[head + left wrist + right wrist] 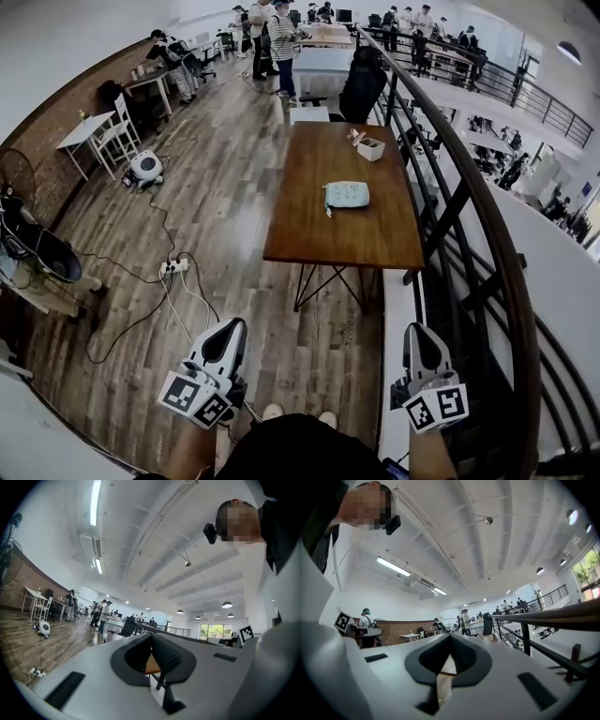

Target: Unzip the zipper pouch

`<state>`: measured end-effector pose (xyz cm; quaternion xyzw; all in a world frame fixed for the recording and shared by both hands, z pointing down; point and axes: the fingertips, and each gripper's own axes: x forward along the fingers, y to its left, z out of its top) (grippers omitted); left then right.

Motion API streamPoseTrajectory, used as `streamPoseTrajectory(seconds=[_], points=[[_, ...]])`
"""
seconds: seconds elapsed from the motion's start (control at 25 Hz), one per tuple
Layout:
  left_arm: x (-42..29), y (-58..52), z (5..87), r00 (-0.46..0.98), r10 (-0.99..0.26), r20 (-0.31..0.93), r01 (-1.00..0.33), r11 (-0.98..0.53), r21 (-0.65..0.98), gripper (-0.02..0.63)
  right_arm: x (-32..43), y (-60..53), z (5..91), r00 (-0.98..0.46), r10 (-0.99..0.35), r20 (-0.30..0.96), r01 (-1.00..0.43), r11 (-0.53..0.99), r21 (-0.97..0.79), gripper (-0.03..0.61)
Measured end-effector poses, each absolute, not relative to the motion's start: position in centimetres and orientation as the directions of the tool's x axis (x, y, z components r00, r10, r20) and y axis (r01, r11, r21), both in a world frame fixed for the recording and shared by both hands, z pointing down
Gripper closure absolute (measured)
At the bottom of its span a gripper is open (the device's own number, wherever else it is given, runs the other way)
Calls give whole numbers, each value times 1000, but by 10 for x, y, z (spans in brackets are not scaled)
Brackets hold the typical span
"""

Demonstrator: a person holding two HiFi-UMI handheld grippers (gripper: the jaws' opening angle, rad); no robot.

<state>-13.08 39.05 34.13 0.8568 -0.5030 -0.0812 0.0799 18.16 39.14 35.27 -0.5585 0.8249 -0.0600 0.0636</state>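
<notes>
Both tools sit lowest in the head view, held on the near side of the wooden table (319, 239) and well short of it. The left gripper (232, 326) is off the table's near left corner and the right gripper (418, 330) off its near right corner. In the left gripper view the left gripper (151, 637) has its dark pads pressed together with nothing caught between them. The right gripper (450, 637) is the same in its own view, pinched closed on nothing. Each carries its marker cube at the back end.

A plank floor (216, 216) spreads to the left of the table and beyond it. A dark railing (487, 234) with a wooden top rail curves along the table's right side. The table is long, brown and set on thin black legs, with its short end facing the person.

A group of people (272, 37) stands well beyond the table's far end. The zipper pouch (346, 194), pale green, lies flat near the middle of the tabletop, touched by neither tool. A small white box (371, 148) sits toward the table's far right corner. A white power strip (173, 267) with trailing cables lies on the floor to the left of the table's near end.
</notes>
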Motion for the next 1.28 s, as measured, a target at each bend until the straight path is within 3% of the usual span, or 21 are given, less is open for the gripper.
streamPoseTrajectory(seconds=[0.12, 0.24, 0.4, 0.52, 0.68, 0.76, 0.92, 0.96, 1.04, 1.28], points=[[-120, 393, 342, 456, -888, -56, -865, -457, 206, 601, 196, 398, 351, -374, -926, -57, -912, 378, -157, 578], [-108, 397, 340, 427, -902, -62, -880, -430, 201, 601, 204, 404, 342, -407, -910, -81, -900, 415, -133, 431], [-91, 407, 334, 403, -912, -80, -890, -411, 197, 593, 210, 415, 329, -453, -884, -114, -875, 465, -132, 305], [-78, 412, 334, 391, -917, -80, -895, -399, 198, 434, 213, 419, 324, -481, -868, -127, -858, 495, -136, 242], [-70, 422, 334, 368, -927, -73, -906, -375, 196, 373, 214, 426, 320, -518, -844, -141, -834, 535, -139, 197], [-66, 426, 334, 372, -926, -65, -905, -378, 195, 364, 216, 428, 319, -523, -839, -152, -824, 543, -162, 143], [-67, 430, 337, 372, -927, -50, -907, -375, 190, 362, 217, 427, 321, -520, -838, -164, -819, 544, -182, 127], [-70, 430, 337, 368, -928, -49, -910, -371, 188, 362, 217, 426, 321, -511, -843, -167, -824, 535, -185, 135], [-75, 427, 338, 362, -931, -51, -913, -365, 182, 357, 218, 423, 322, -488, -855, -174, -840, 514, -172, 216], [-81, 389, 344, 393, -917, -64, -897, -398, 190, 353, 212, 397, 323, -466, -871, -155, -862, 486, -142, 224]])
